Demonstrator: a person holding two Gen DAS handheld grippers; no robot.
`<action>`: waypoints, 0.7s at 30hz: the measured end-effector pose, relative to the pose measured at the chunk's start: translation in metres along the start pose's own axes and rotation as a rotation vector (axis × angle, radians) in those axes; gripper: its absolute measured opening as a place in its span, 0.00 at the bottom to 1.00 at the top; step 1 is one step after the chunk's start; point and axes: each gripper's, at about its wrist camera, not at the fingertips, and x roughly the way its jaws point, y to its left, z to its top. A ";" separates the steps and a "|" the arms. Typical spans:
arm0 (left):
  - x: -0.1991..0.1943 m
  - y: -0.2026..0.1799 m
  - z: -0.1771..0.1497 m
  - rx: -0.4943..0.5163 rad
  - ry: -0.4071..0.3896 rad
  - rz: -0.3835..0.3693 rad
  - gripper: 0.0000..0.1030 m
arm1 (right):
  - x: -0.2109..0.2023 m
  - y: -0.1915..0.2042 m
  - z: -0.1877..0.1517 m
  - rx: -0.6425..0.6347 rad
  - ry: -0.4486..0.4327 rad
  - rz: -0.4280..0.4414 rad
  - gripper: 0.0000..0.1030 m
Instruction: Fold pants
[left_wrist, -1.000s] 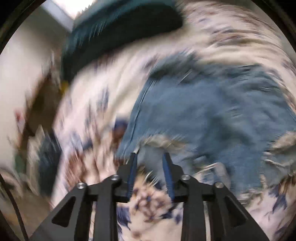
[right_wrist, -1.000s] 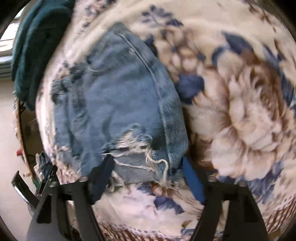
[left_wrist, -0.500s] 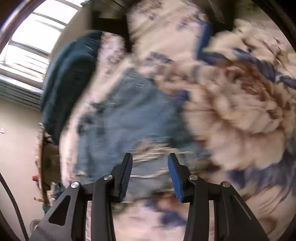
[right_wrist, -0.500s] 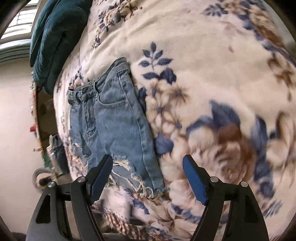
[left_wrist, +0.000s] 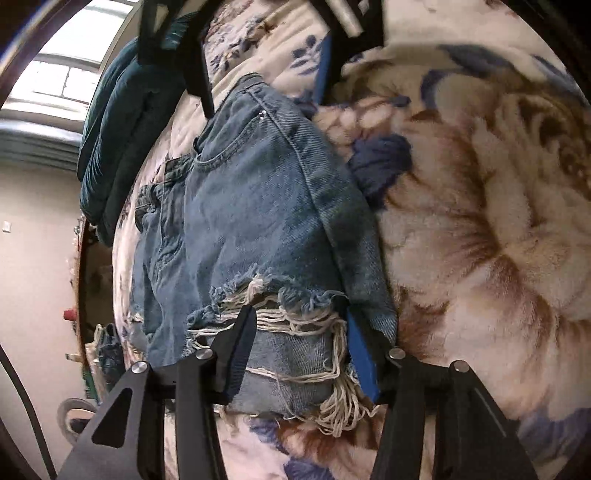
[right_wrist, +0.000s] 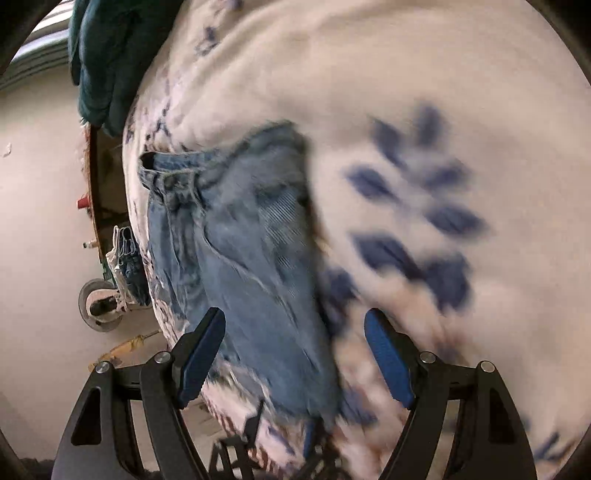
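Blue denim shorts (left_wrist: 258, 221) with frayed hems lie folded lengthwise on a floral blanket (left_wrist: 480, 221). My left gripper (left_wrist: 299, 336) is open, its jaws straddling the frayed hem end. My right gripper (right_wrist: 295, 343) is open above the shorts (right_wrist: 240, 240); in the left wrist view it shows near the waistband end (left_wrist: 266, 70). The right wrist view is motion-blurred. Neither gripper holds cloth.
A dark teal cushion (left_wrist: 122, 133) lies at the blanket's far edge by a window (left_wrist: 55, 74). Past the bed's edge are a pale floor (right_wrist: 37, 258), a wheel (right_wrist: 96, 306) and more denim clothes (right_wrist: 127, 258).
My left gripper opened wider and came down over the frayed hem. My right gripper swung away from the hem toward the waistband end, staying open.
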 end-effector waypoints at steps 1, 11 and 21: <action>0.001 0.004 -0.003 -0.016 -0.001 -0.029 0.34 | 0.003 0.004 0.005 -0.008 -0.012 0.000 0.78; 0.021 0.067 -0.009 -0.213 0.029 -0.171 0.05 | 0.003 0.019 0.021 -0.031 -0.103 -0.066 0.18; 0.007 0.127 -0.014 -0.276 -0.024 -0.173 0.05 | -0.026 0.042 0.005 -0.009 -0.196 -0.035 0.15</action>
